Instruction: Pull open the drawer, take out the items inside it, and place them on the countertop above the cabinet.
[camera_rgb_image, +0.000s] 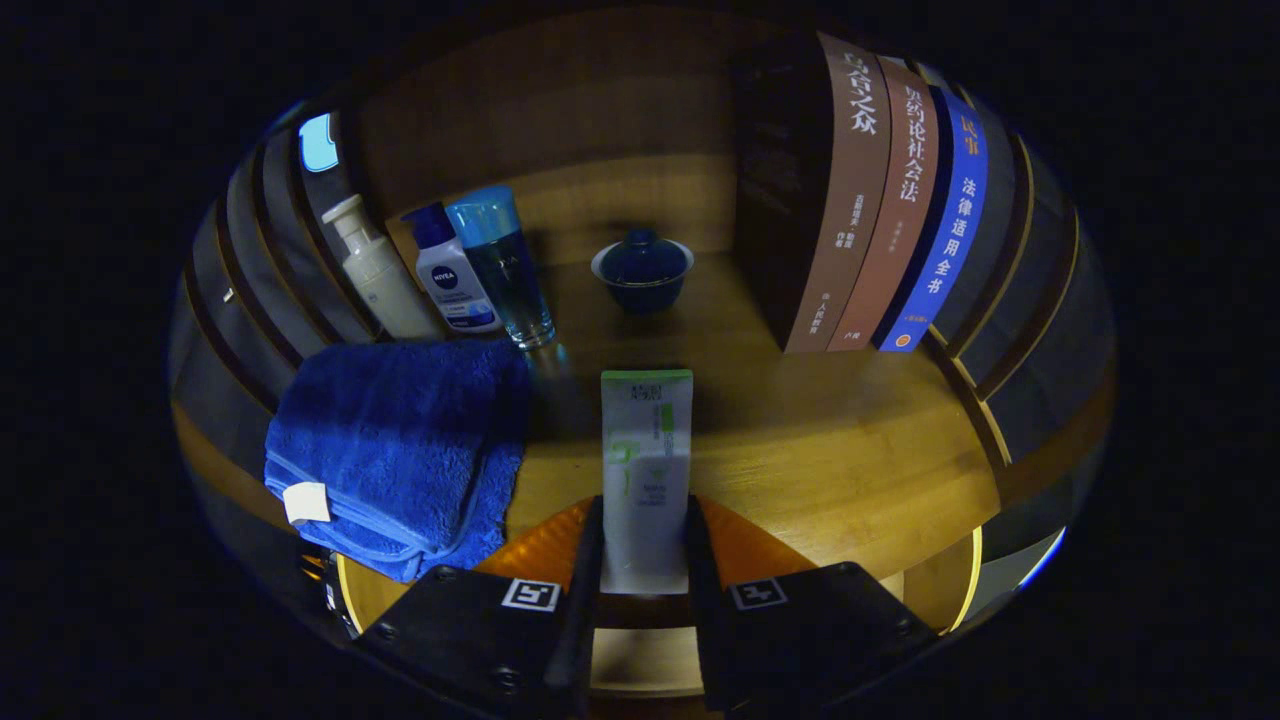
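On the wooden table (800, 450), beside the towel (400, 450), the hand-held gripper (645, 545) clamps the tube (646, 470). Lower it flat, clear of the towel, then release gently.

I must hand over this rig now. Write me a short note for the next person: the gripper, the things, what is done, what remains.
Gripper: shut on the white tube with the green cap, one finger on each side, tube pointing forward over the wooden countertop.
On the countertop: folded blue towel beside the left finger; behind it a pump bottle, a white bottle with blue cap and a clear blue bottle; a blue lidded cup beyond the tube; books standing at right.
Done: tube brought up above the counter.
Left: set the tube down, release. Drawer contents: unknown.
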